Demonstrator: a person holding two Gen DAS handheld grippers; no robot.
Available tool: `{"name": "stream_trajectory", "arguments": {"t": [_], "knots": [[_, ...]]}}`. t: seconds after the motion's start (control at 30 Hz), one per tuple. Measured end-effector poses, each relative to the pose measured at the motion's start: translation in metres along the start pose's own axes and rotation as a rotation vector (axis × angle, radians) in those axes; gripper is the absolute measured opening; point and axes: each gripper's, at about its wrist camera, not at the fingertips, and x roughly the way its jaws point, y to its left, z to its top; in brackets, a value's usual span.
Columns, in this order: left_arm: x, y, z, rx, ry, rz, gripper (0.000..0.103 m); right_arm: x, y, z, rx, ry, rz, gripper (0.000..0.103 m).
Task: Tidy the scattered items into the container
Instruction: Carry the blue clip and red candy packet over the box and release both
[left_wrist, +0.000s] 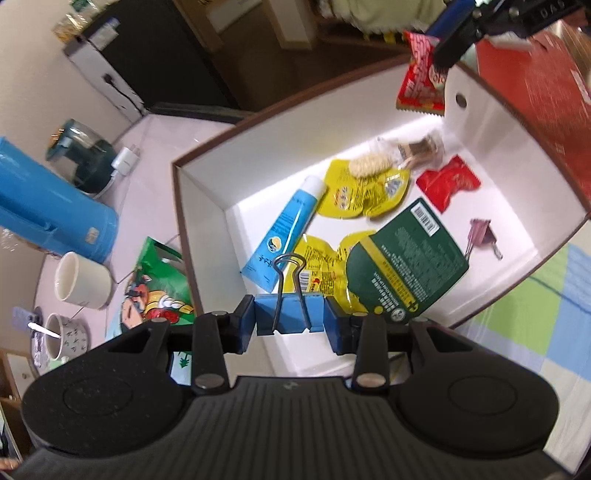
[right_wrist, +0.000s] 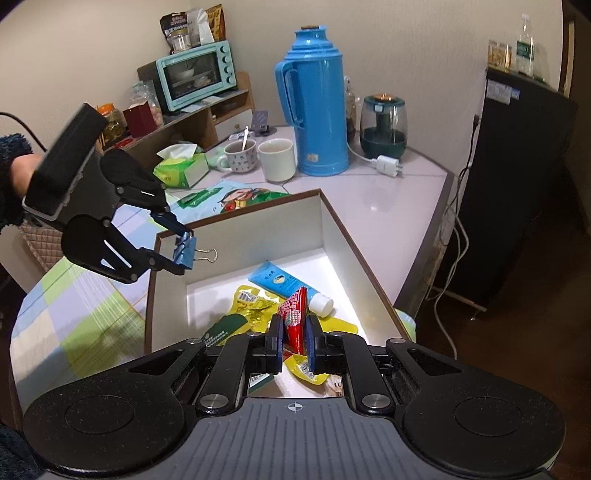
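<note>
Two hand-held grippers over box (right_wrist: 258, 218): blue binder clip (left_wrist: 290, 312), red packet (right_wrist: 294, 319).

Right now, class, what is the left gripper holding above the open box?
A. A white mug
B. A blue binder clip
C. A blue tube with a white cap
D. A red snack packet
B: the left gripper is shut on the blue binder clip, its wire handles sticking forward over the box; the red snack packet sits in the right gripper instead.
</note>
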Motion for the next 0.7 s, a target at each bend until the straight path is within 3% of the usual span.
{"name": "stream_trajectory", "arguments": {"t": [0.7], "knots": [[0.085,0.019,0.007,0.052,0.213,-0.167,0.034,0.052,-0.038,0.007,0.083,0.059,0.081,0.010]]}}
